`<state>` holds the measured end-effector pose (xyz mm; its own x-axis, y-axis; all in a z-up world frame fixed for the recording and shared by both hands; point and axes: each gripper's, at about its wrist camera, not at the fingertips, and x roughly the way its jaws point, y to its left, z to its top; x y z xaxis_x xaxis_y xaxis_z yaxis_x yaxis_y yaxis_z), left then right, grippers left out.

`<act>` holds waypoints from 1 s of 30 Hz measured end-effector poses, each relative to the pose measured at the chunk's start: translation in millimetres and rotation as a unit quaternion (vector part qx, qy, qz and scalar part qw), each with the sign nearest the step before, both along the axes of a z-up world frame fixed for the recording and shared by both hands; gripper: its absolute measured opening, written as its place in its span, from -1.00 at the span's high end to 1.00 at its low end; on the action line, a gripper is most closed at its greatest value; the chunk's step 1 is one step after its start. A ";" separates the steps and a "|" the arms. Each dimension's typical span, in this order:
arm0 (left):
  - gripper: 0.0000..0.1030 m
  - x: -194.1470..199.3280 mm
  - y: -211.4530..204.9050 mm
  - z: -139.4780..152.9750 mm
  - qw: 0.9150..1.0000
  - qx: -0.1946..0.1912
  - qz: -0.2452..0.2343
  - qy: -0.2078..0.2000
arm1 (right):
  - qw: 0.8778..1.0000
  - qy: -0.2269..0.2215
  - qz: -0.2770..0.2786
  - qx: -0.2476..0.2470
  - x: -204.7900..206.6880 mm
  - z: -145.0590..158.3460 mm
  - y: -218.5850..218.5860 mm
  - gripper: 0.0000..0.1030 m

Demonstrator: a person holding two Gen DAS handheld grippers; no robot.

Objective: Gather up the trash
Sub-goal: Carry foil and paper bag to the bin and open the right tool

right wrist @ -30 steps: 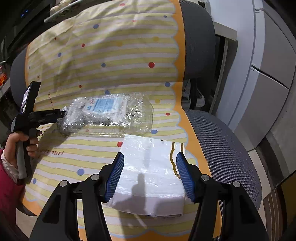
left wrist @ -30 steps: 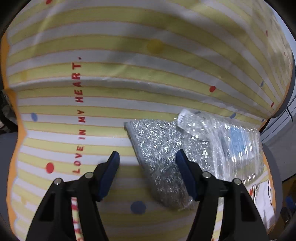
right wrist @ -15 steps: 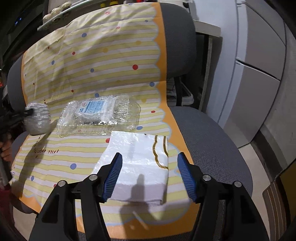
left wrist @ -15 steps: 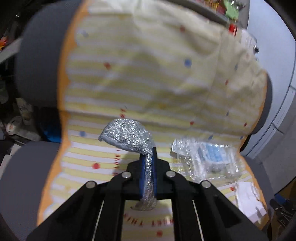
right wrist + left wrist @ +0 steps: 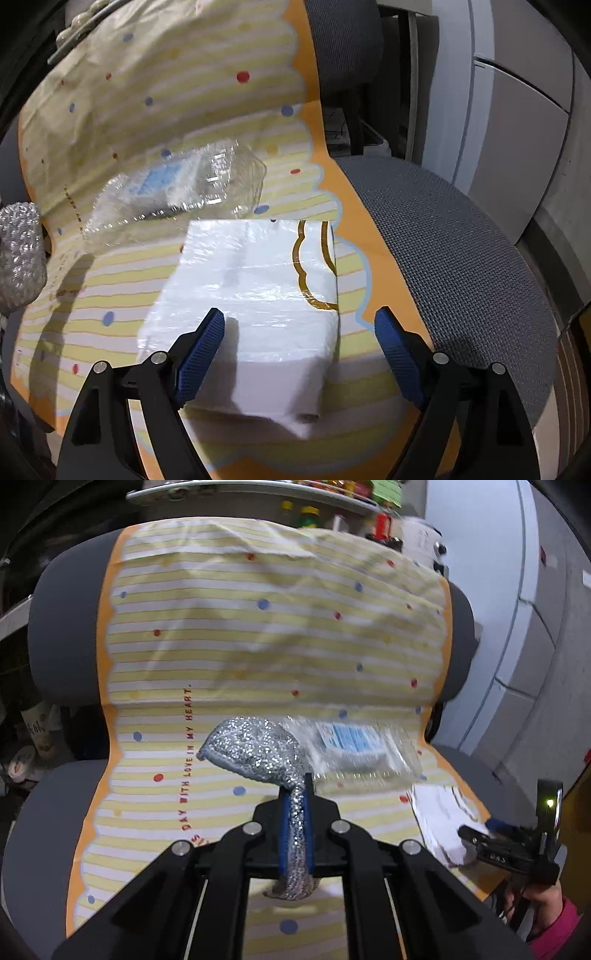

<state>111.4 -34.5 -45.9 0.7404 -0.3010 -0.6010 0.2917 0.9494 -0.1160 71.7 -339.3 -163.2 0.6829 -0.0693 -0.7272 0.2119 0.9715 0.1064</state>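
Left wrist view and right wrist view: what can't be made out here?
- Print on the clear wrapper: motion-blurred, left wrist view.
- Lower end of the glitter piece: hidden behind the left tool.
- Near edge of the white bag: shadowed under the opening right tool, right wrist view.
- Shelf bottles: too small.

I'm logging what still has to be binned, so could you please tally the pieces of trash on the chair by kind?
Glittery silver wrapper, pinched in the left gripper: 1
Clear plastic package with a blue label, lying on the striped cloth: 1
White plastic bag with gold trim, under the opening right gripper: 1
Total: 3
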 end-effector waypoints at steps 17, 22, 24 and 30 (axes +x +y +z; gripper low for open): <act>0.91 -29.7 -33.3 4.5 0.999 -0.004 -0.042 0.001 | 0.994 -0.100 0.042 -0.028 -78.4 62.3 19.7 0.95; 0.91 -48.6 -59.1 23.1 0.996 -0.025 -0.079 -0.026 | 0.988 -0.145 -0.004 -0.049 -123.8 106.6 -1.9 0.95; 0.91 -57.9 -76.1 25.6 0.994 -0.030 -0.104 -0.034 | 0.987 -0.148 -0.023 -0.054 -140.6 113.0 -10.0 0.94; 0.91 -89.4 -132.8 19.8 0.982 -0.036 -0.181 -0.034 | 0.984 -0.140 -0.090 -0.065 -204.1 111.2 -41.0 0.93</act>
<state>22.0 -167.3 -26.1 0.6150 -0.5922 -0.5206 0.6183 0.7719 -0.1477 -132.5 -380.4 -52.0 0.8237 -0.2863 -0.4895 0.3610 0.9304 0.0632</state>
